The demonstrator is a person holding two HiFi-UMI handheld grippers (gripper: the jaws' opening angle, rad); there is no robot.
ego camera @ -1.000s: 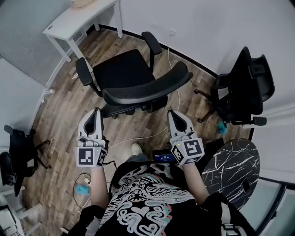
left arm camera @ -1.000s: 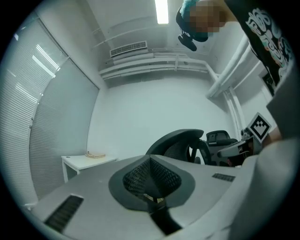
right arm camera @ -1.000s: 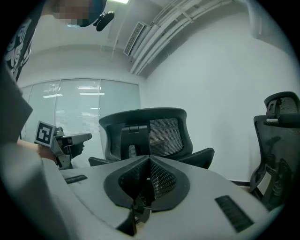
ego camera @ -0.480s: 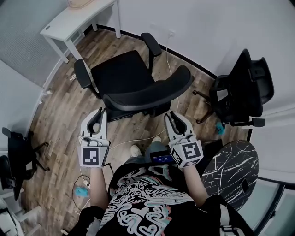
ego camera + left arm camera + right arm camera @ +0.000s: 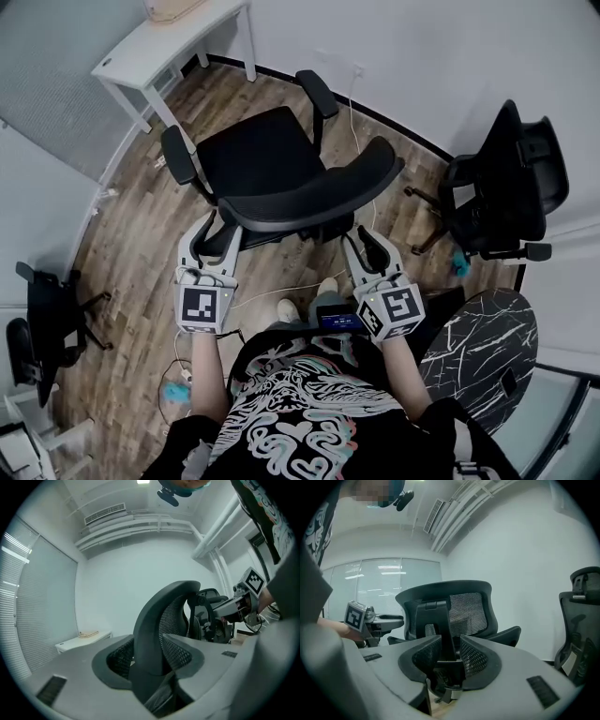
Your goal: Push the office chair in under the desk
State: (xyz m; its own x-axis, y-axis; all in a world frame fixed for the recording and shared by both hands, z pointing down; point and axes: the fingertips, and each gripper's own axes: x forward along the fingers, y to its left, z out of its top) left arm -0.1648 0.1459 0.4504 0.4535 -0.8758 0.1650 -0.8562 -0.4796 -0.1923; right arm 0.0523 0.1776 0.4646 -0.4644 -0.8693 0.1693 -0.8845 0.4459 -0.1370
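Observation:
The black office chair stands on the wood floor, its seat facing the white desk at the far left and its curved mesh backrest towards me. My left gripper is at the backrest's left end. Its jaws have just been opening and stand open, with the backrest's edge between them and not pressed. My right gripper is just short of the backrest's right end. Its jaws have also just been opening, and nothing lies between them. In the right gripper view the backrest shows beyond the jaws.
A second black chair stands at the right by the wall. A round marble-patterned table is at my right side. Another dark chair sits at the left edge. A white cable crosses the floor by my feet.
Both grippers' jaws have gone from shut to open. The left gripper has moved forward to the backrest's left end, and the chair now appears closer to me.

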